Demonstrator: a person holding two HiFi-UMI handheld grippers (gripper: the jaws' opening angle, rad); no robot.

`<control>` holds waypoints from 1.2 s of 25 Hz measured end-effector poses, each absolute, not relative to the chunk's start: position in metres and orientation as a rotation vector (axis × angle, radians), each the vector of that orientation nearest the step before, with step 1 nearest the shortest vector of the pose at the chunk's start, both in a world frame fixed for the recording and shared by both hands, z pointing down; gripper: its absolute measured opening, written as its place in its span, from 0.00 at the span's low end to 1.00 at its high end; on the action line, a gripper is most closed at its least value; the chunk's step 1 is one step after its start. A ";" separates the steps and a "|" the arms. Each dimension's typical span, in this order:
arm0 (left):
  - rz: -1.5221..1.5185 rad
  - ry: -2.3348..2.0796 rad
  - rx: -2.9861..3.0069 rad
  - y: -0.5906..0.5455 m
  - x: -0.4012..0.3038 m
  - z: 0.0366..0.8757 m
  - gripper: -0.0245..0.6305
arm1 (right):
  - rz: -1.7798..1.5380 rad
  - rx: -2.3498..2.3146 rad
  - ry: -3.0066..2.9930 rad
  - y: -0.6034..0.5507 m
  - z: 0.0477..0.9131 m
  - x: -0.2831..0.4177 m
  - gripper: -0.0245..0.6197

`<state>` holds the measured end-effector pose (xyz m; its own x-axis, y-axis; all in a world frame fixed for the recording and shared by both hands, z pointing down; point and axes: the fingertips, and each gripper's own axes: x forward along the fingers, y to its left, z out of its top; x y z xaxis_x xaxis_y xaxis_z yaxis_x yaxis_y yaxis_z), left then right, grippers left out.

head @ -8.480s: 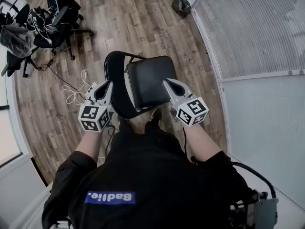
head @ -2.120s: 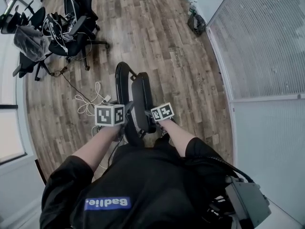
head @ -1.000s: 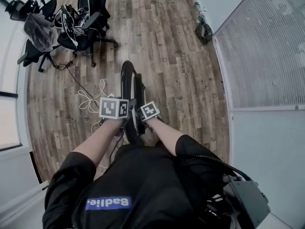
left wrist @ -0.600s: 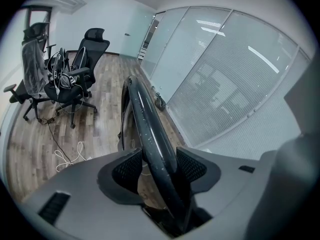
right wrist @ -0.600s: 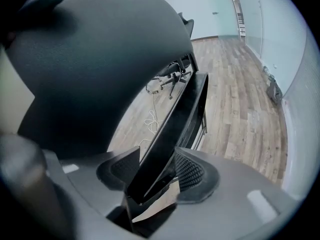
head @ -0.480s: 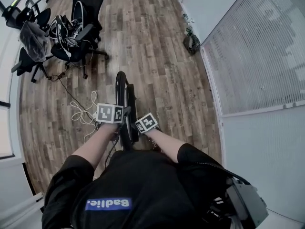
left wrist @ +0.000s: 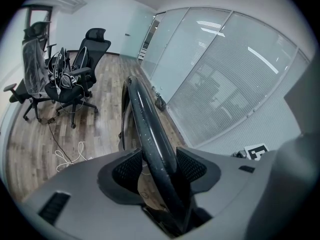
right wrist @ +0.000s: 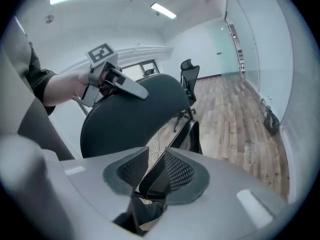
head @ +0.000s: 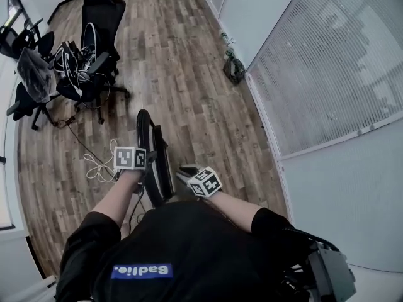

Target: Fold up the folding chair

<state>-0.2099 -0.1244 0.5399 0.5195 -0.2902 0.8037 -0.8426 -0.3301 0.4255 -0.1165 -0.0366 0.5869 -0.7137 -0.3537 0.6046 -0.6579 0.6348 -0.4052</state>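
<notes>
My left claw [head: 148,163] straddles the folded chair's [head: 153,145] top tube [left wrist: 150,134]. Its jaws are spread wide and have just opened further, and the tube nearly fills the gap. My right claw [head: 184,170] sits just right of the chair, jaws narrow, just closing, gripping nothing; the seat edge [right wrist: 187,131] shows through the gap. The chair stands flat and edge-on at frame centre, its long axis running toward the upper left.
</notes>
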 end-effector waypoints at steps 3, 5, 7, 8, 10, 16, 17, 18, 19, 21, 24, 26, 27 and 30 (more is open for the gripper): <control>0.783 -0.927 1.871 -0.122 -0.208 0.540 0.34 | 0.812 0.862 -2.405 -0.032 0.568 -0.098 0.17; 0.783 -0.925 1.871 -0.120 -0.205 0.541 0.35 | 0.774 0.908 -2.430 -0.029 0.555 -0.087 0.15; 0.789 -0.926 1.873 -0.120 -0.204 0.542 0.35 | 0.726 0.955 -2.462 -0.028 0.537 -0.077 0.14; 0.794 -0.928 1.874 -0.121 -0.203 0.541 0.35 | 0.702 0.978 -2.478 -0.028 0.528 -0.072 0.13; 0.802 -0.927 1.873 -0.122 -0.202 0.540 0.35 | 0.660 1.019 -2.501 -0.028 0.510 -0.063 0.11; 0.806 -0.932 1.875 -0.122 -0.202 0.539 0.35 | 0.591 1.116 -2.546 -0.025 0.471 -0.039 0.11; 0.807 -0.933 1.874 -0.122 -0.203 0.539 0.35 | 0.586 1.132 -2.555 -0.025 0.465 -0.036 0.11; 0.807 -0.932 1.872 -0.122 -0.203 0.539 0.35 | 0.583 1.149 -2.565 -0.025 0.459 -0.033 0.10; 0.806 -0.930 1.871 -0.123 -0.204 0.538 0.35 | 0.579 1.166 -2.577 -0.026 0.452 -0.030 0.10; 0.802 -0.928 1.870 -0.124 -0.204 0.536 0.35 | 0.562 1.193 -2.602 -0.028 0.437 -0.027 0.08; 0.789 -0.926 1.869 -0.122 -0.205 0.533 0.35 | 0.503 1.194 -2.641 -0.026 0.416 -0.026 0.07; 0.784 -0.924 1.866 -0.121 -0.207 0.533 0.35 | 0.467 1.194 -2.673 -0.025 0.403 -0.028 0.06; 0.784 -0.923 1.866 -0.121 -0.208 0.534 0.35 | 0.454 1.199 -2.688 -0.026 0.397 -0.029 0.05; 0.780 -0.922 1.866 -0.122 -0.209 0.533 0.35 | 0.439 1.226 -2.714 -0.029 0.385 -0.028 0.04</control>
<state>-0.2092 -0.1220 0.5329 0.5254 -0.2806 0.8033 -0.8387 -0.3298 0.4333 -0.0277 -0.0291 0.3850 -0.6611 -0.7121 0.2362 -0.7503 0.6273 -0.2088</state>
